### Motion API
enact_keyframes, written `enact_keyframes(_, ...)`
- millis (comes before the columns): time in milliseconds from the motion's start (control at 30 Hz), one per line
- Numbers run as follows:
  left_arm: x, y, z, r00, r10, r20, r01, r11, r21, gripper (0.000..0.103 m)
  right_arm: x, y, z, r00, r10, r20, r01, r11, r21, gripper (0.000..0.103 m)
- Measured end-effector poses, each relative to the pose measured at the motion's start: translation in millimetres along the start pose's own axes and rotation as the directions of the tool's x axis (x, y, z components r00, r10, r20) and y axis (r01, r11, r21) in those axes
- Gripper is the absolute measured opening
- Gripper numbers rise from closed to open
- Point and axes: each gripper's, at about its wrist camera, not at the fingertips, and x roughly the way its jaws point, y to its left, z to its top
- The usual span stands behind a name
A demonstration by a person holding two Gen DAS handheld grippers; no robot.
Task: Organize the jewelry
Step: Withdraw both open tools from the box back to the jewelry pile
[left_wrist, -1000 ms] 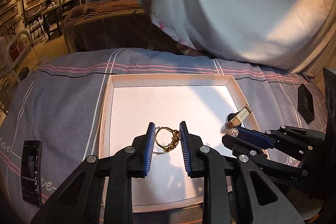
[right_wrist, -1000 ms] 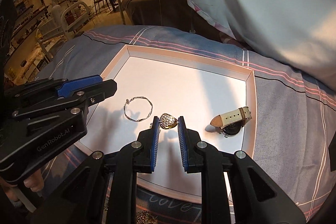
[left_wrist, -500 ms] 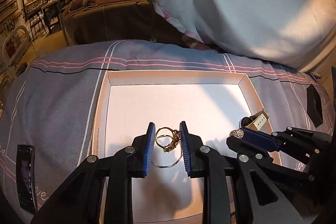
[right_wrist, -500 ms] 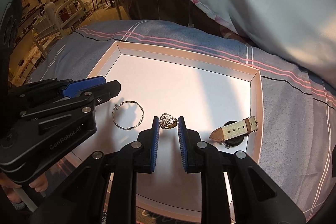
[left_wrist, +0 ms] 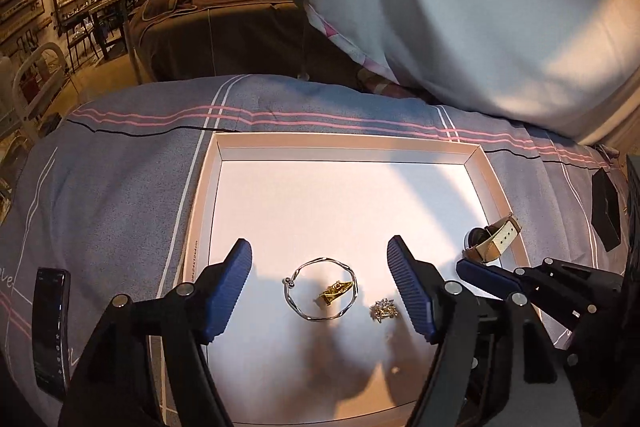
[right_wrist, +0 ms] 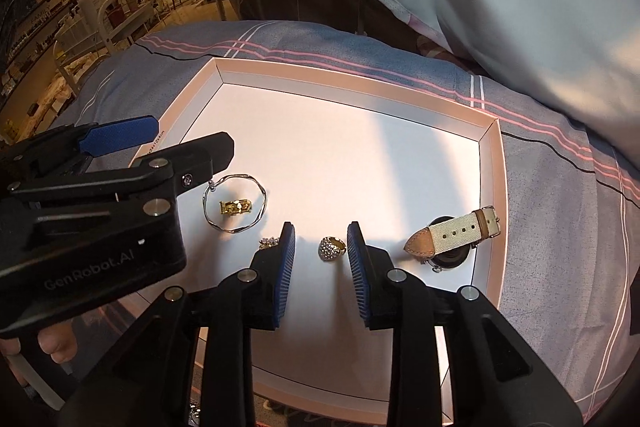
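Observation:
In the left wrist view my left gripper (left_wrist: pixel 318 255) is open and its jaws are still widening. Below it a gold ring (left_wrist: pixel 336 291) lies free inside a thin silver bangle (left_wrist: pixel 308 313) on the white tray (left_wrist: pixel 344 149). A small sparkly piece (left_wrist: pixel 383 309) lies just right of the bangle. In the right wrist view my right gripper (right_wrist: pixel 321 237) is opening. A rhinestone ring (right_wrist: pixel 332 247) lies on the tray floor between its pads, and neither pad touches it. A cream-strapped watch (right_wrist: pixel 460 229) rests by the tray's right wall.
The tray sits on a grey bedspread (left_wrist: pixel 120 187) with pink stripes. A dark phone (left_wrist: pixel 50 327) lies left of the tray and a black box (left_wrist: pixel 606 215) to its right. A big white pillow (left_wrist: pixel 480 7) rises behind. A person's fingers (right_wrist: pixel 52 343) hold the left gripper's handle.
Both grippers have opened. The left one let go of the gold ring, which now lies inside the bangle. The right one's pads parted from the rhinestone ring, now on the tray.

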Motion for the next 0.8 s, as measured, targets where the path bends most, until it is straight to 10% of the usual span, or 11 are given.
enact_keyframes(367, -71.5, 2.6, -14.0, 0.985, -0.112, 0.134, 0.115, 0.993, -0.016, 0.095, -66.2, 7.2, -37.7, 0.99, -0.049, 0.131, 0.047, 0.999, 0.015, 0.081)
enact_keyframes(533, -77.9, 12.6, -72.8, 0.987, -0.156, 0.048, 0.159, 0.986, -0.052, 0.097, -79.7, 3.2, -110.6, 0.991, -0.043, 0.125, 0.037, 0.998, 0.055, 0.081)
enact_keyframes(800, -70.0, 20.7, -173.9, 0.996, 0.058, -0.065, -0.055, 0.997, 0.051, 0.097, -67.7, 16.2, -191.2, 0.999, 0.007, 0.048, -0.01, 0.999, 0.05, 0.081)
